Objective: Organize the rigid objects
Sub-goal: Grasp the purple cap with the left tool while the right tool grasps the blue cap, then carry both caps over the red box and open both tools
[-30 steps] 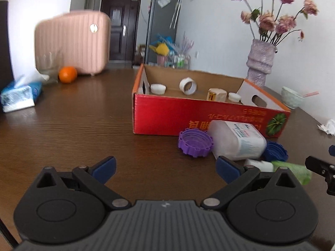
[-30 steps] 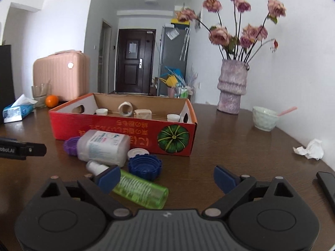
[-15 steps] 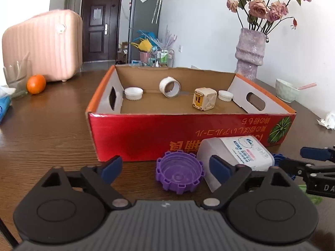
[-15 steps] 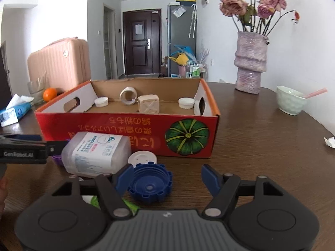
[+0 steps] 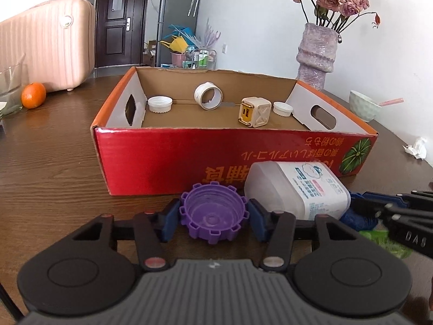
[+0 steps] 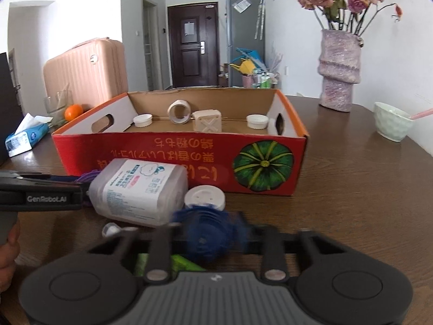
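Observation:
A purple cap lies open side up on the table in front of the red cardboard box. My left gripper is closing on it, and both pads touch its toothed rim. In the right wrist view a blurred blue cap sits between the fingers of my right gripper, which is shut on it. A white bottle lies on its side between the two grippers, with a white lid beside it. A green bottle lies under the right gripper. The box holds several small white and cream items.
A purple vase with flowers and a pale green bowl stand to the right of the box. A crumpled tissue lies near the right edge. An orange, a glass, a tissue pack and a pink suitcase are on the left.
Both grippers moved forward toward the box and closed. The left one came around the purple cap, the right one around the blue cap.

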A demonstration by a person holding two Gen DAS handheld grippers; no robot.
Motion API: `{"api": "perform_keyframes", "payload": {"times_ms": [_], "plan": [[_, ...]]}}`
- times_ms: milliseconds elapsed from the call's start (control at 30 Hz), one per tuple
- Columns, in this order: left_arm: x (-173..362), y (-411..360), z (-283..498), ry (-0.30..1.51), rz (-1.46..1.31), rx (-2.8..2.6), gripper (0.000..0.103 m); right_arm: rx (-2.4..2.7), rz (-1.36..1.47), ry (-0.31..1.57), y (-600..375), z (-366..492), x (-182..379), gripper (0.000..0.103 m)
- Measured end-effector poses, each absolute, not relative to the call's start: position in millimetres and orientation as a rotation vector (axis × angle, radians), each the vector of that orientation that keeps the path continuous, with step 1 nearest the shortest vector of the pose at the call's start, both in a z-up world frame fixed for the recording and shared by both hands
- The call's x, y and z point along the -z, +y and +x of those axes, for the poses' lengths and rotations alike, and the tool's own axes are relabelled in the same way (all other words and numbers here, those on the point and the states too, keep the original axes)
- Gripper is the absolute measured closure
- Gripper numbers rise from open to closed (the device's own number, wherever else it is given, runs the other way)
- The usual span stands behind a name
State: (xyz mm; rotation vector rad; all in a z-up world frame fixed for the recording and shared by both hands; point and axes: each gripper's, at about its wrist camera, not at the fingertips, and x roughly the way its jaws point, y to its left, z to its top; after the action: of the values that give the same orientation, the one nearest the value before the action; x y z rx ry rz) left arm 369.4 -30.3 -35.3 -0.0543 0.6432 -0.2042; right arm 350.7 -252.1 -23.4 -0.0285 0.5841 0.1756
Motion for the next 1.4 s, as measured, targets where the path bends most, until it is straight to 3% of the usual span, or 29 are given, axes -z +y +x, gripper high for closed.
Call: {"api": "perform_keyframes", "payload": {"times_ms": [300,433,467,567,1067,1400], "plan": [[34.0,-19.1,333.8,0.638,-0.082,0.150,0.049,-0.123,0.006,0.526,-275.6,313.1,8.1,0.098],[31.7,-14.9,311.6,0.633,-0.083,0.135,0.049,-0.132,0.038,0.516,-281.4,301.4,4.9,0.096],[31.2,-13.7,306.2,0.633,-0.084,0.132,0.049,-0.131,0.057,0.507,-281.9,300.1,3.9,0.089],[31.2,-10.5,296.3,0.636,-0.093,0.128,0.048,-0.161,0.092,0.490,-279.1,305.9,2.9,0.030],[32.8,-2.3,295.4,0.635,-0.109,0.131,0.048,-0.214,0.007,0.611,-235.9,351.6,24.0,0.050],[28.8,-1.7,288.3,0.597,-0.107,0.091,0.049,-0.094,0.053,0.533,-271.5,327.9,6.2,0.050]]}}
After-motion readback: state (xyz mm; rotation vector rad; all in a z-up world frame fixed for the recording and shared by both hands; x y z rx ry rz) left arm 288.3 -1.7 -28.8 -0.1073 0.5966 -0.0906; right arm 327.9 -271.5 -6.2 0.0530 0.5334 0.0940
